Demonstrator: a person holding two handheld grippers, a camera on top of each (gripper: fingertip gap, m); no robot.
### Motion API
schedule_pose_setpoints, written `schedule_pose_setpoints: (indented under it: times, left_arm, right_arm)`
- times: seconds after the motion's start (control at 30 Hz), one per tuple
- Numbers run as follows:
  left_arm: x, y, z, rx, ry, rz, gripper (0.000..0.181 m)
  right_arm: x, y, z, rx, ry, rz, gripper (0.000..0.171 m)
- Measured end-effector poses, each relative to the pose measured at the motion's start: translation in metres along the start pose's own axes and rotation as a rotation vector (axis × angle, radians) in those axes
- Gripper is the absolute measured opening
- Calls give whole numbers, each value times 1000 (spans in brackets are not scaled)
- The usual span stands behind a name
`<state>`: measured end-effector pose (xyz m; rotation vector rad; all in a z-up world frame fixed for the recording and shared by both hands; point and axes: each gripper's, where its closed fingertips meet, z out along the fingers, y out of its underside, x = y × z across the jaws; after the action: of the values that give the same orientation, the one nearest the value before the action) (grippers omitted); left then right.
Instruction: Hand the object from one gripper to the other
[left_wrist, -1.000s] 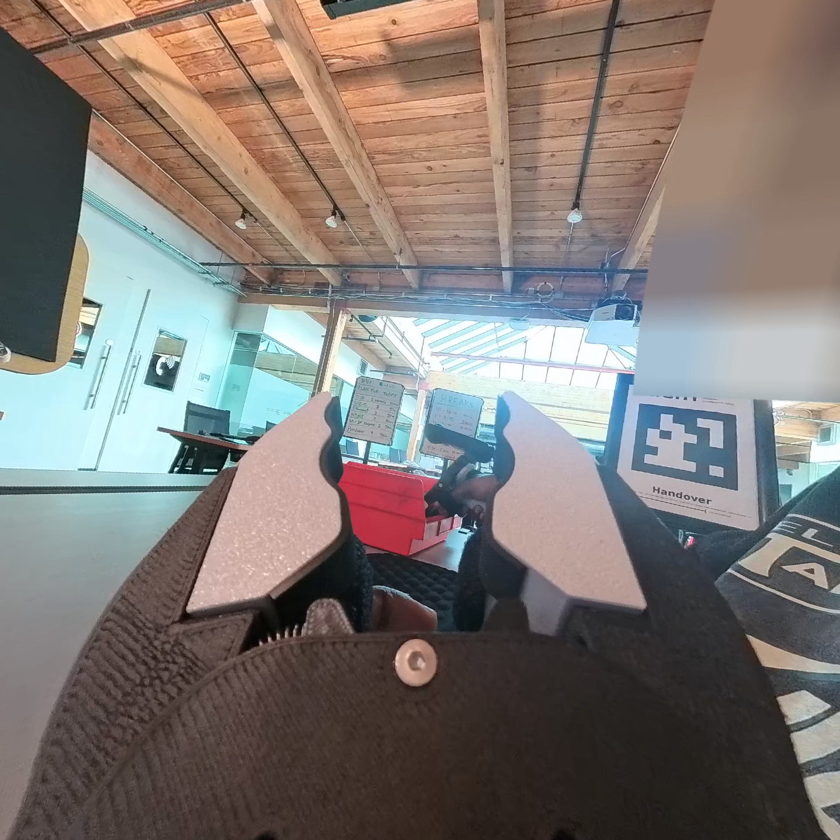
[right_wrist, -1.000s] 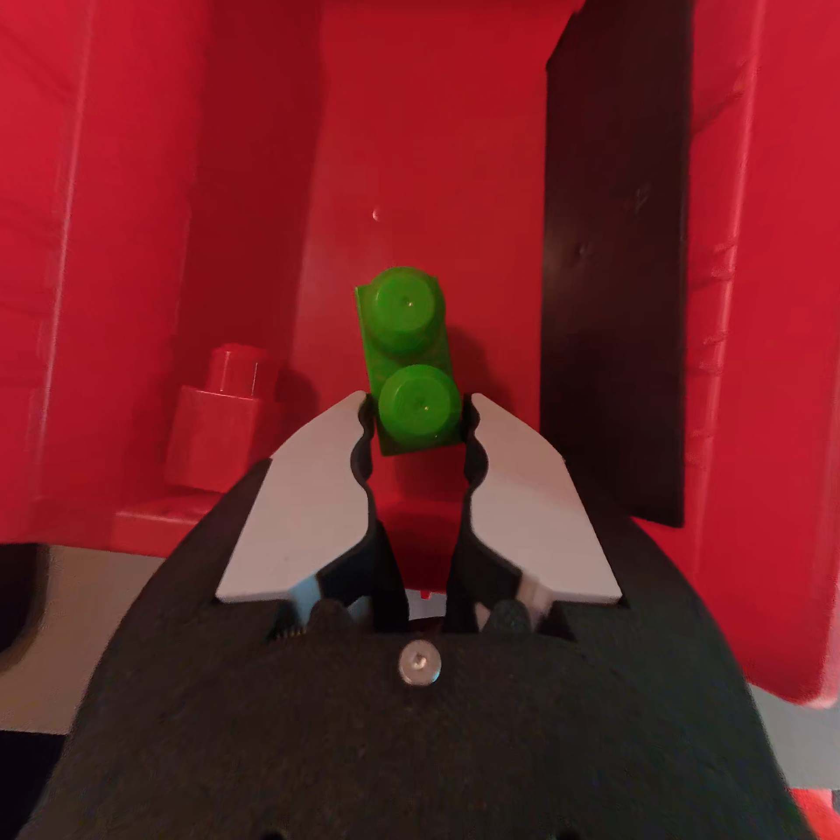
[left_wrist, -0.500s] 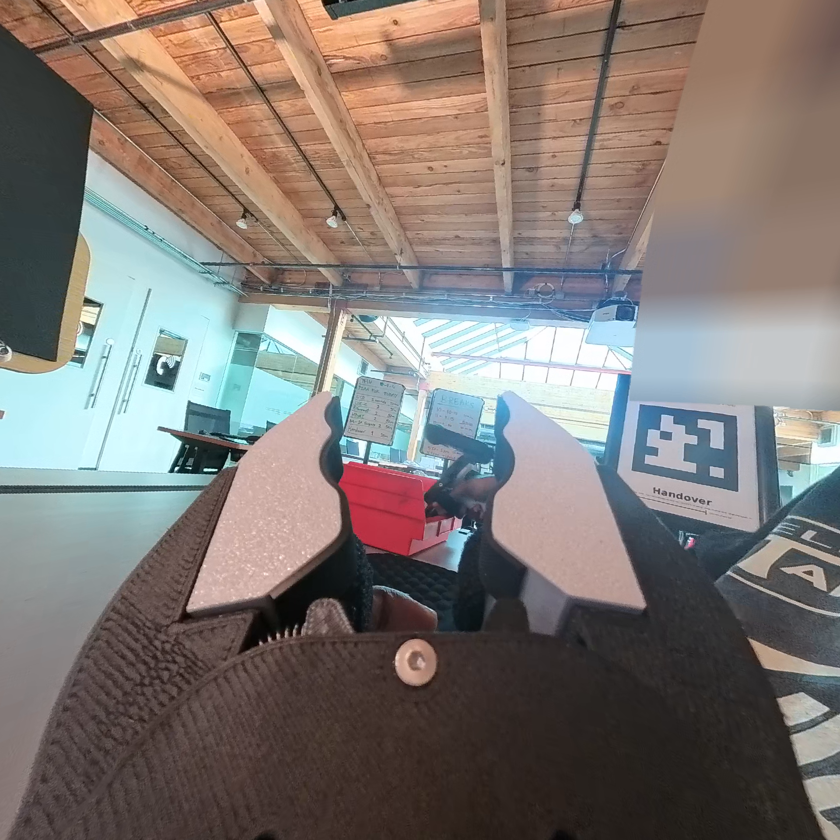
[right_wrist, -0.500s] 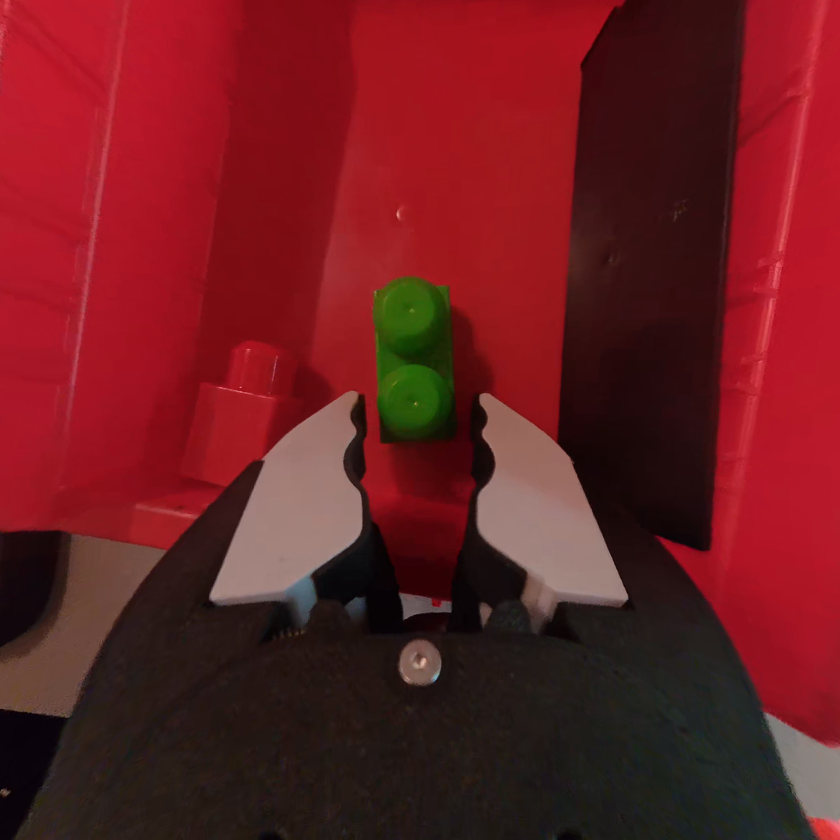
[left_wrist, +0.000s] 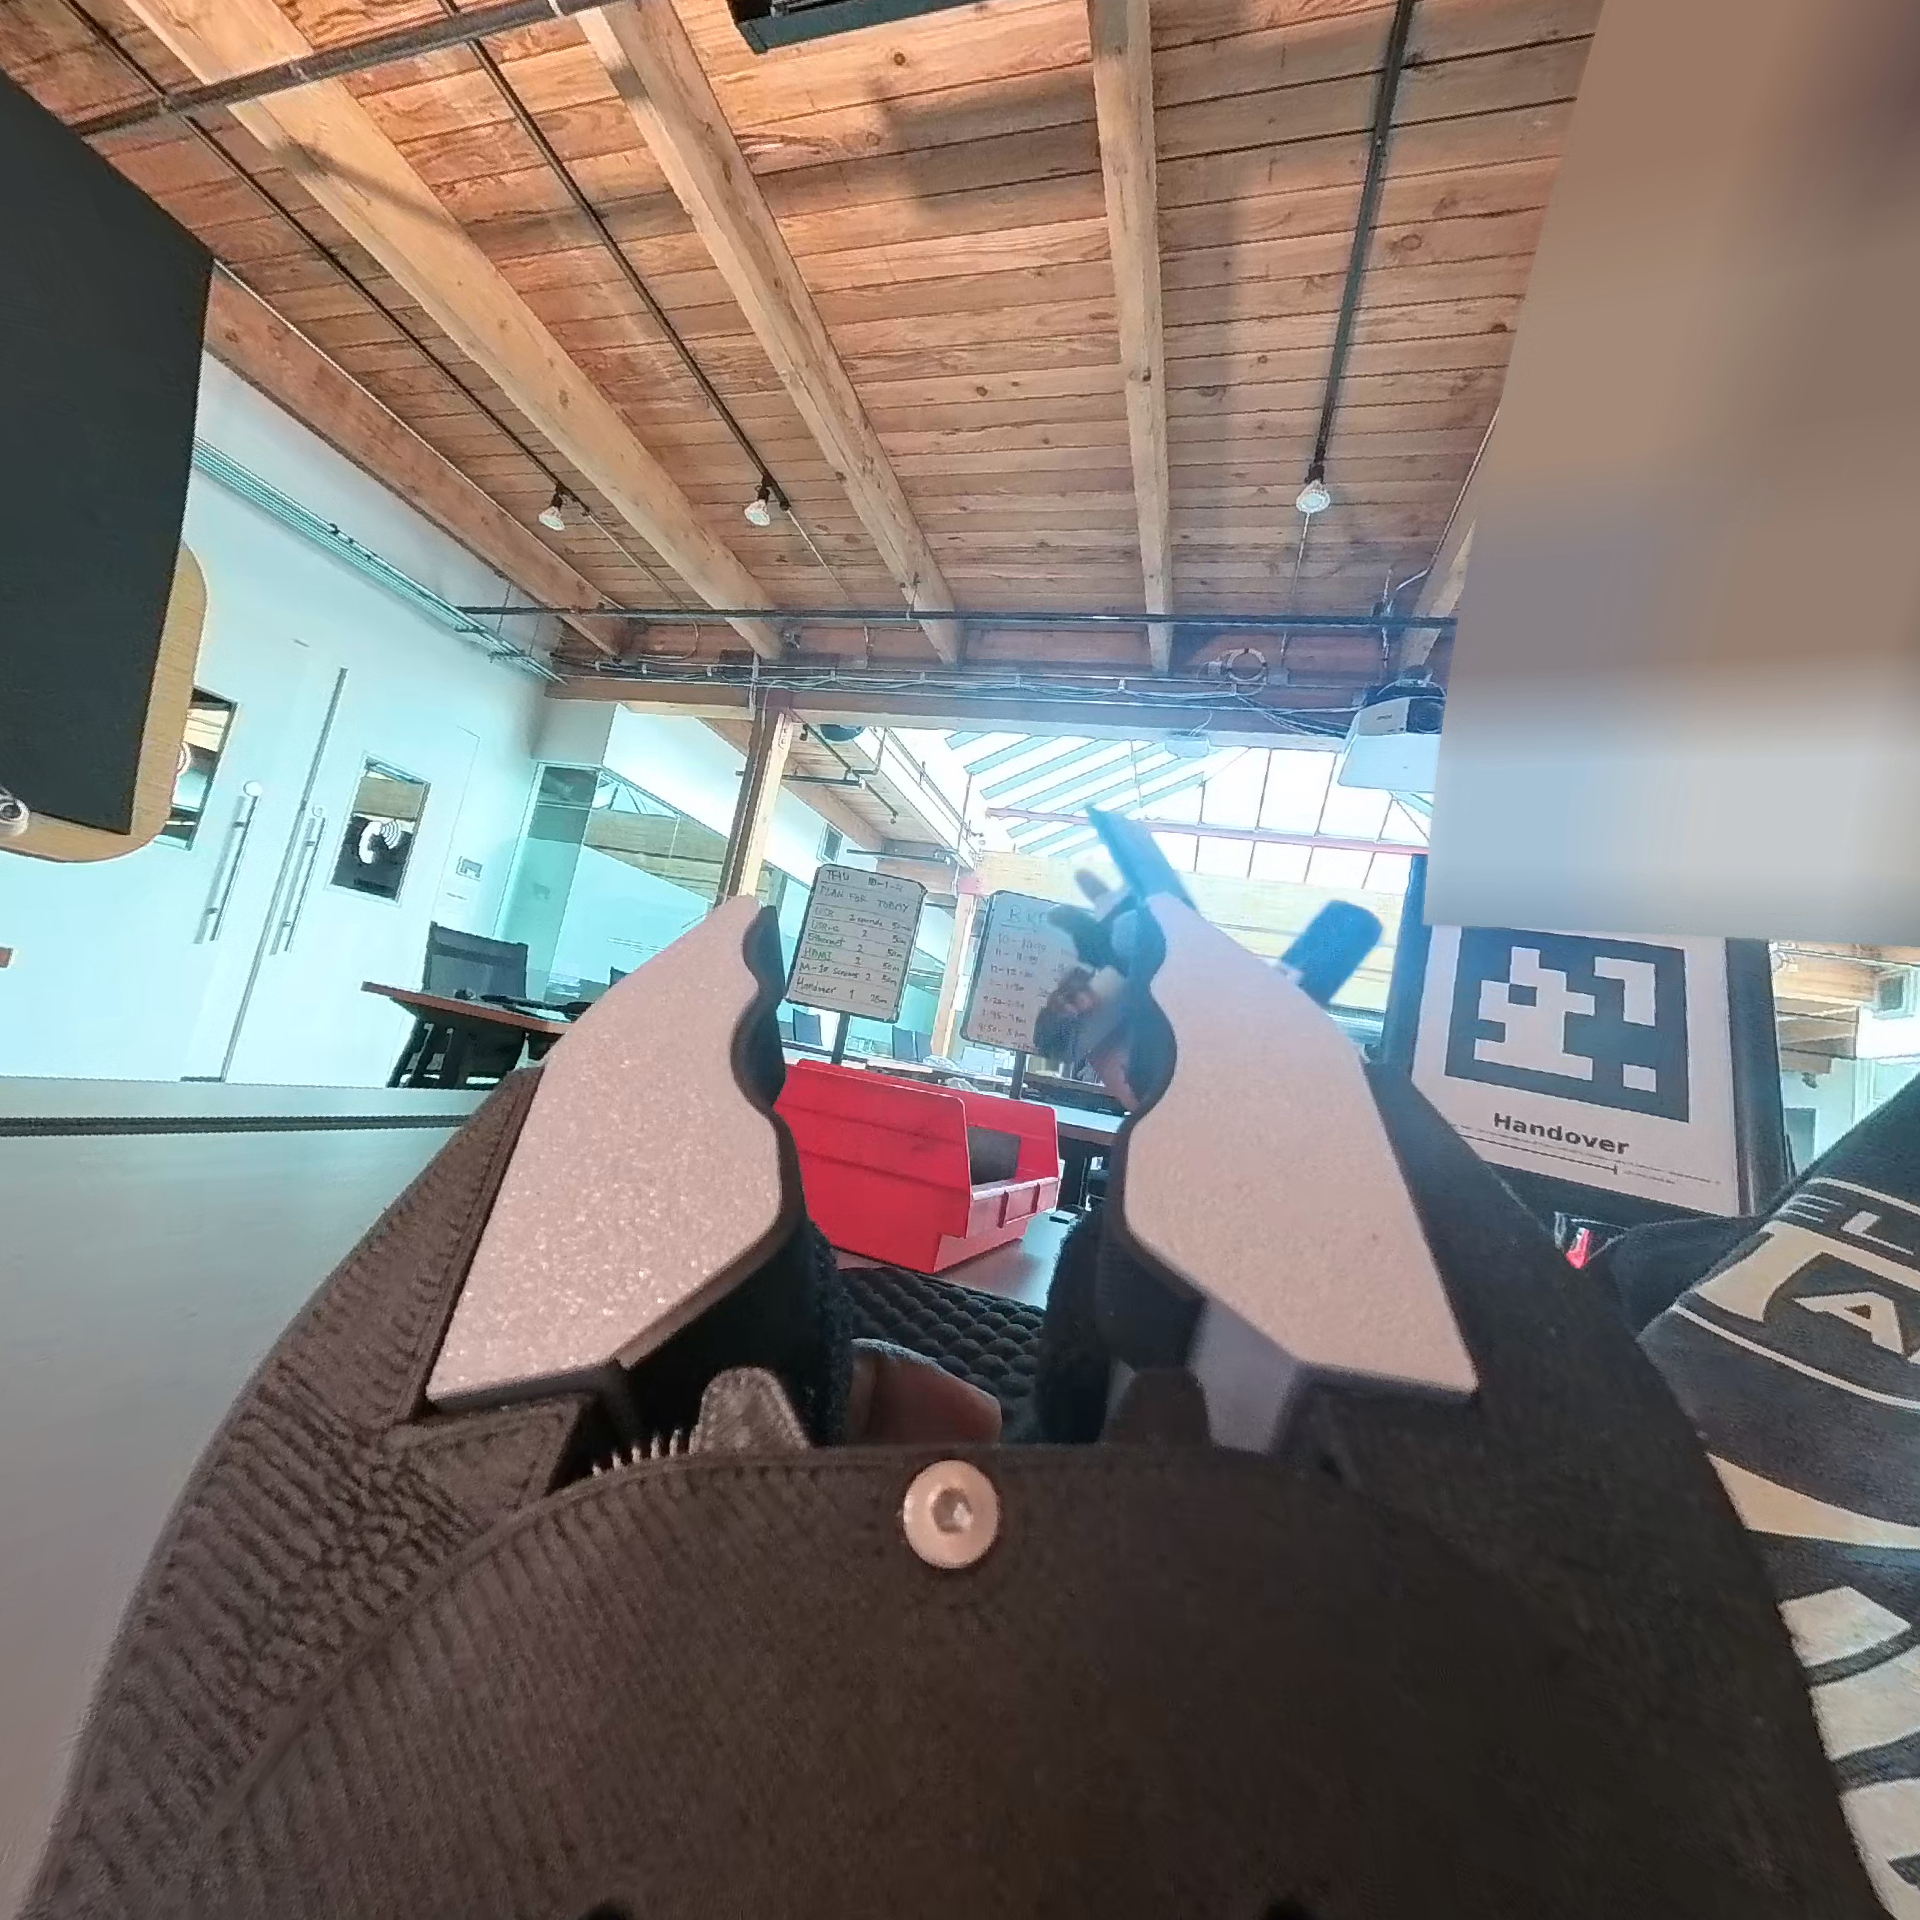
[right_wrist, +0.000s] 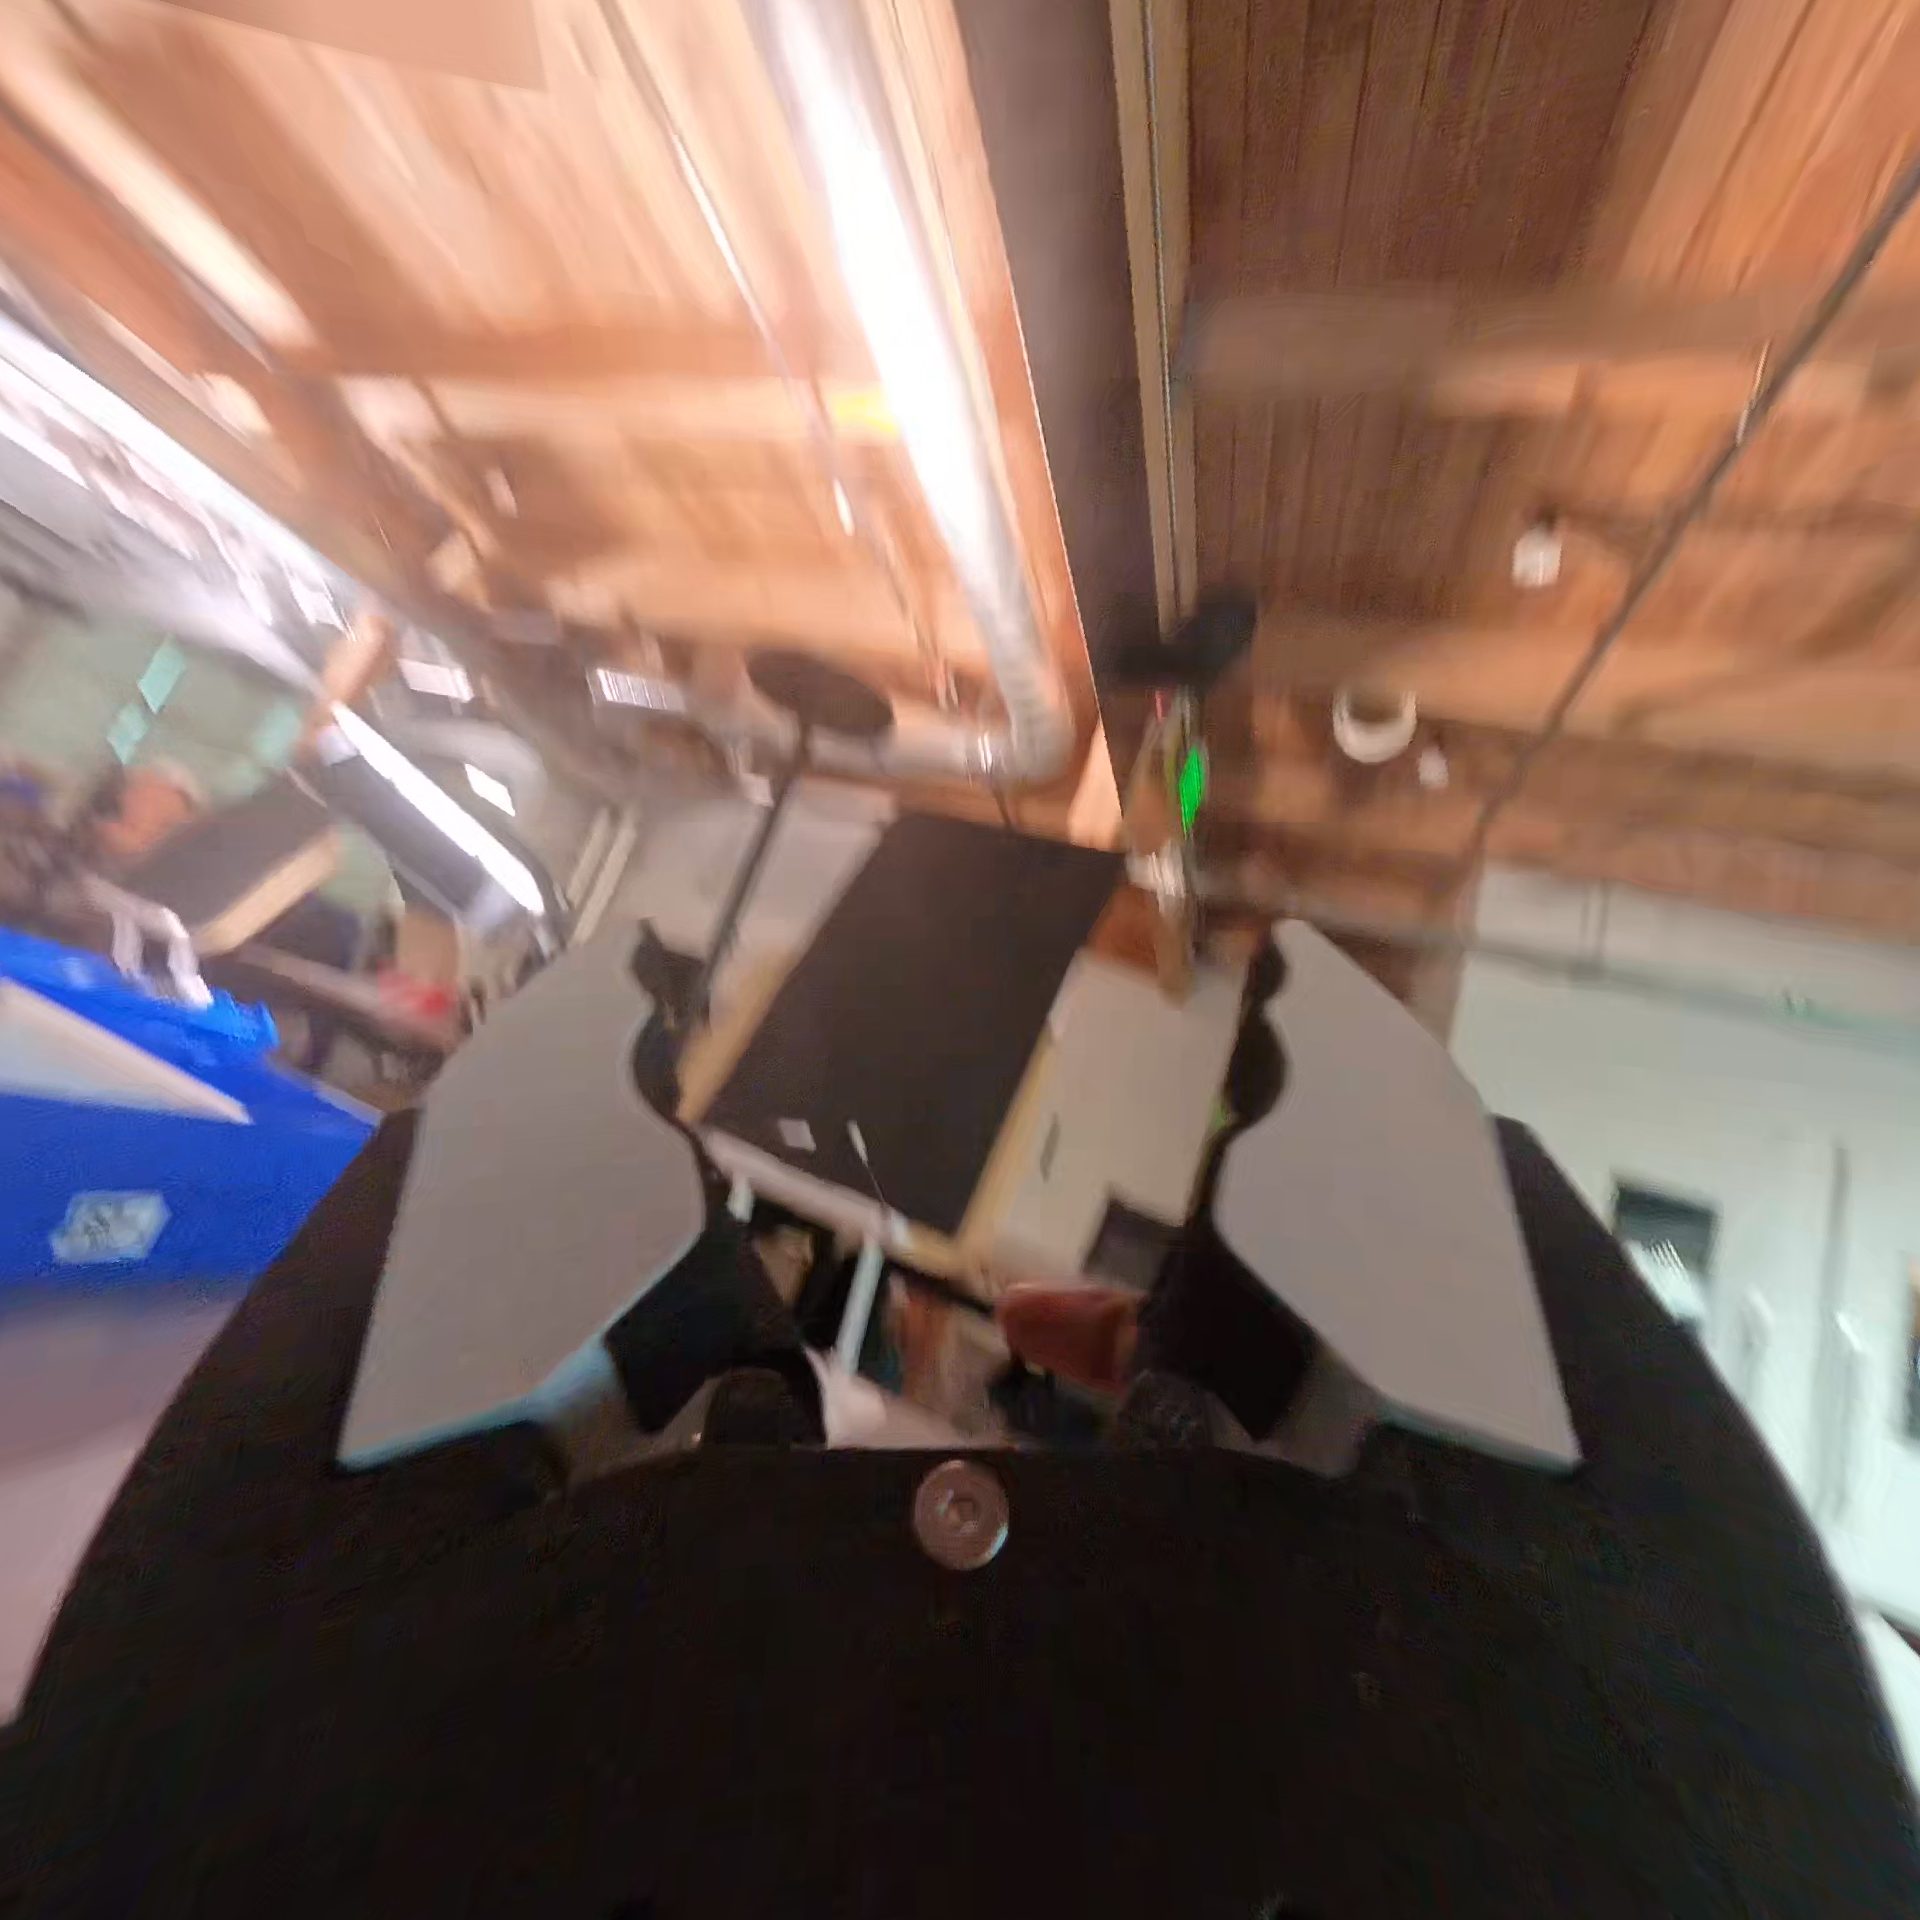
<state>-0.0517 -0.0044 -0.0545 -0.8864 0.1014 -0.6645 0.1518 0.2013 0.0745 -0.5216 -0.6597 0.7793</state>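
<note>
My left gripper (left_wrist: 961, 935) is open and empty. It lies low over the grey table (left_wrist: 208, 1247) and points at the red bin (left_wrist: 914, 1174). My right gripper (right_wrist: 961, 945) is wide open and empty in a blurred view that tilts up at the wooden ceiling. In the left wrist view it shows as a dark shape (left_wrist: 1117, 935) raised above the bin's right side, partly hidden behind my left gripper's right finger (left_wrist: 1278, 1164). The green brick is in neither view.
A board with a black-and-white marker pattern (left_wrist: 1579, 1039) stands right of the red bin. A dark foam mat (left_wrist: 945, 1330) lies in front of the bin. A person's dark printed garment (left_wrist: 1818, 1371) is at the right. A blue bin (right_wrist: 135, 1174) is at the left of the right wrist view.
My right gripper let go of the green brick inside the red bin, opened wider and swung up out of the bin. My left gripper has not moved.
</note>
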Motion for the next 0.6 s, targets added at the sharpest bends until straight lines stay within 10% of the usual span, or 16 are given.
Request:
schedule_pose_setpoints:
  times: [0.17, 0.37, 0.6]
  left_arm:
    - [0, 0, 0, 3, 0, 2, 64]
    - [0, 0, 0, 3, -4, -4, 64]
    - [-9, 9, 4, -146, -90, 28, 76]
  right_arm:
    - [-83, 16, 13, 16, -72, 195, 40]
    - [-192, 144, 0, -546, -442, 566, 66]
    - [-165, 146, 2, -507, -270, 644, 77]
